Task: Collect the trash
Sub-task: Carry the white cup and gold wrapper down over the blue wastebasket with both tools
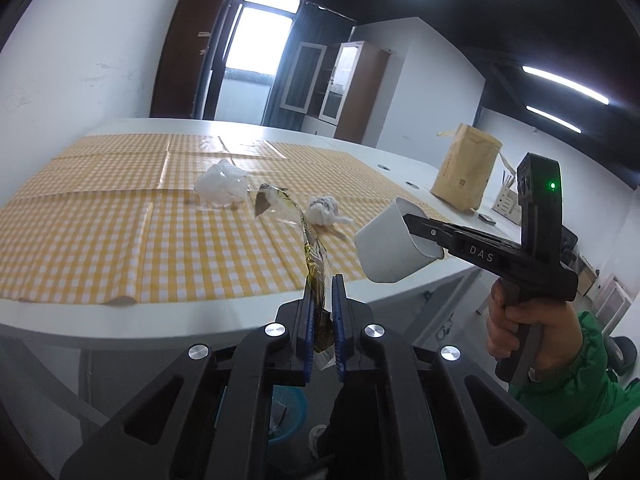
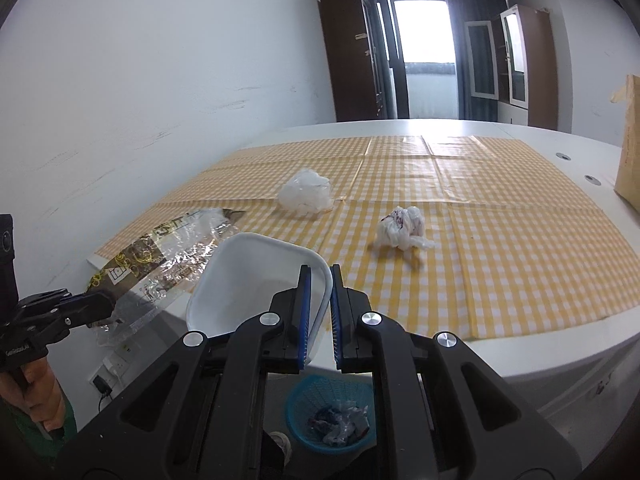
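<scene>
Nearest, below the edge of the surface (image 2: pixel 520 364), a blue basket (image 2: pixel 304 412) stands on the floor with crumpled scraps already in it. Just above it the right gripper (image 2: pixel 320 276) has its fingers clamped on the rim of a white plastic tray (image 2: pixel 248 276), and the left gripper (image 1: pixel 322 292) has its fingers pinched shut on one end of a clear printed wrapper (image 1: pixel 310 240), which trails out in front. Both pieces seem to be on their way to the basket, so the sound way is to bring each right over its mouth before letting go, the limp wrapper lowered first so it does not drape outside. Farther out on the yellow checked cloth (image 2: pixel 500 248) lie a crumpled white tissue (image 2: pixel 402 228) and, beyond it, a scrunched clear plastic bag (image 2: pixel 307 197), both waiting.
</scene>
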The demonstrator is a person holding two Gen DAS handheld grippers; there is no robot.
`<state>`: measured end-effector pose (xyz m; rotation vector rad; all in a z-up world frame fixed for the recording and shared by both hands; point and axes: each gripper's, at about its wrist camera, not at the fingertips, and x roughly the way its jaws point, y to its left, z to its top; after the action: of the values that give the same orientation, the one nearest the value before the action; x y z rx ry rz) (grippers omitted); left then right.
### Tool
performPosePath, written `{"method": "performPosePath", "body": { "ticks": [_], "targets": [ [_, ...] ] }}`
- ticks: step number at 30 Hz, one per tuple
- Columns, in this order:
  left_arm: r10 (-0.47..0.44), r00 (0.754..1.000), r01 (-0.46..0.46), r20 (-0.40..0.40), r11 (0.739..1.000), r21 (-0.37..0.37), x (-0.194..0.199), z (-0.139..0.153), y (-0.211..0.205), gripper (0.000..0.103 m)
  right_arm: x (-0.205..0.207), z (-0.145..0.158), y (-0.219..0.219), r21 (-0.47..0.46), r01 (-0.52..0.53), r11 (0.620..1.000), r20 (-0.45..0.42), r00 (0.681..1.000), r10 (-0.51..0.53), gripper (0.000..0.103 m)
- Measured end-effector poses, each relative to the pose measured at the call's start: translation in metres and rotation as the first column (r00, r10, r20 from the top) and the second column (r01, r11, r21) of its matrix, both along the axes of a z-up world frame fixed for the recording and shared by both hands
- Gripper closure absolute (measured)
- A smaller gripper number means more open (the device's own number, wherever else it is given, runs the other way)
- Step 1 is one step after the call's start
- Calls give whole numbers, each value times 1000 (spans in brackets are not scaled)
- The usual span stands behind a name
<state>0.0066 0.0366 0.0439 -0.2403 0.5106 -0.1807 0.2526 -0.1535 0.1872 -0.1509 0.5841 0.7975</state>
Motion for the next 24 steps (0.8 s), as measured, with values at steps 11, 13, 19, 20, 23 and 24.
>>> {"method": "performPosePath", "body": {
  "ticks": [11, 13, 19, 20, 23, 24],
  "targets": [
    [-84, 996, 86, -38, 995, 44, -46, -24, -22, 96, -42, -29, -24, -28, -24, 999, -37, 999, 23, 95],
    [-87, 994, 90, -62, 995, 34, -49, -33, -22, 96, -50, -35, -29, -36, -31, 999, -44, 999, 30, 95],
    [-108, 983, 110, -152, 994, 8, -55, -64, -22, 96, -63, -55, -40, -78, -23, 997, -65, 998, 18, 95],
    [-113, 979, 114, -171, 993, -3, -54, -69, -22, 96, -63, -61, -42, -84, -17, 996, -77, 997, 11, 95],
    [-114, 969, 113, -220, 993, -18, -47, -83, -23, 96, -65, -76, -44, -103, -15, 995, -104, 995, 4, 95],
    [-117, 966, 114, -232, 993, -23, -45, -87, -23, 96, -66, -80, -43, -107, -18, 994, -108, 994, 7, 95]
  ]
}}
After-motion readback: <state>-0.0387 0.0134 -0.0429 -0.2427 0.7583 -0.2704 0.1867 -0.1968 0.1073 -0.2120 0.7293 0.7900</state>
